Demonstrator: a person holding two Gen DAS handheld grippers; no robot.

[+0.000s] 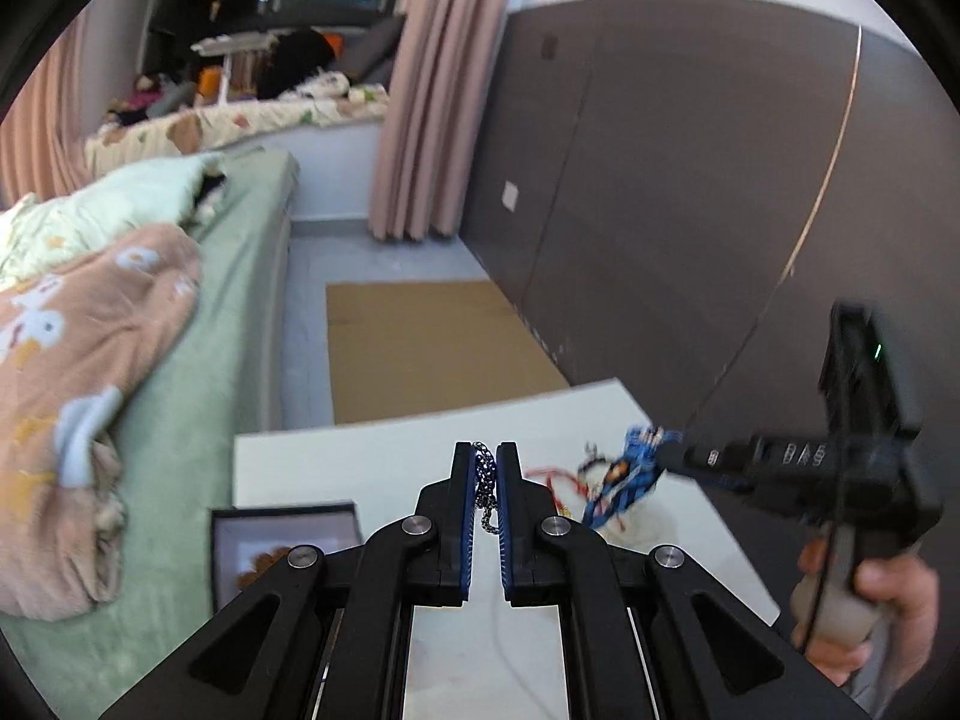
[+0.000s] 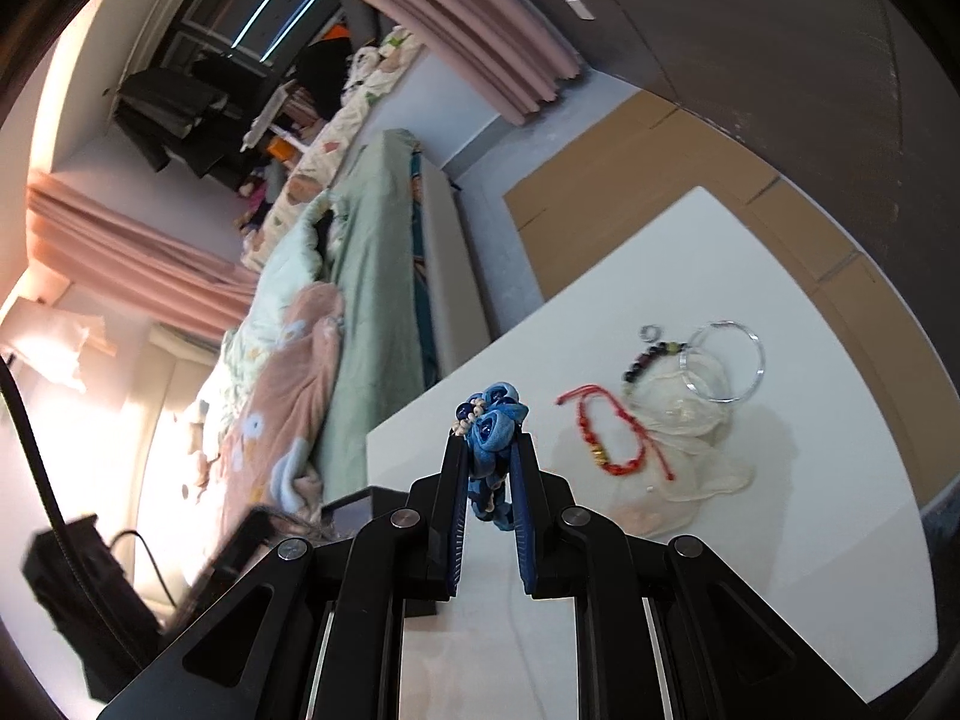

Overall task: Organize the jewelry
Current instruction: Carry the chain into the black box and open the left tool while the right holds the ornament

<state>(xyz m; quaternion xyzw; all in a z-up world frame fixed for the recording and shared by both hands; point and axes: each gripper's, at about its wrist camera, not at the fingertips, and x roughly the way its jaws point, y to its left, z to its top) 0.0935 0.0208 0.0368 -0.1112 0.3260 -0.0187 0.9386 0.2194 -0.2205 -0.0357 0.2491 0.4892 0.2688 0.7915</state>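
Overhead of a white table [image 2: 750, 540], both grippers hang tilted downward. Left gripper [image 1: 491, 468]: jaws clenched on a silver chain [image 1: 487, 483], which is pinched between the blue pads near the tips; a short loop of links hangs below the grip, clear of the table. Right gripper [image 2: 487, 456]: jaws grasping a blue fabric flower piece [image 2: 493, 420] with small beads; the flowers bulge above the fingertips and a strip of it trails down between the pads. From the left wrist view the right gripper [image 1: 666, 459] shows at right, blurred, with the blue piece [image 1: 630, 468] at its tip and a person's hand [image 1: 870, 612] on its handle. Still on the table, right of the right gripper: a red cord bracelet [image 2: 606, 444] with a gold bead, lying flat; just beyond it a crumpled sheer pouch [image 2: 690, 426]. A dark bead bracelet [image 2: 651, 357] lies at the pouch's far edge, a small silver ring [image 2: 650, 333] just beside its far end. A thin clear bangle [image 2: 723, 360] rests partly on the pouch, partly on bare table. At the table's near left edge sits a dark-framed box [image 1: 282, 546] with something brownish inside; too blurred to make out. Left of the table, a bed [image 1: 240, 312] with green sheet and a peach blanket [image 1: 78, 396]. Cardboard [image 1: 432, 348] lies flat on the floor beyond the table, along a dark wall [image 1: 690, 210]. Pink curtain [image 1: 432, 90] at far centre.
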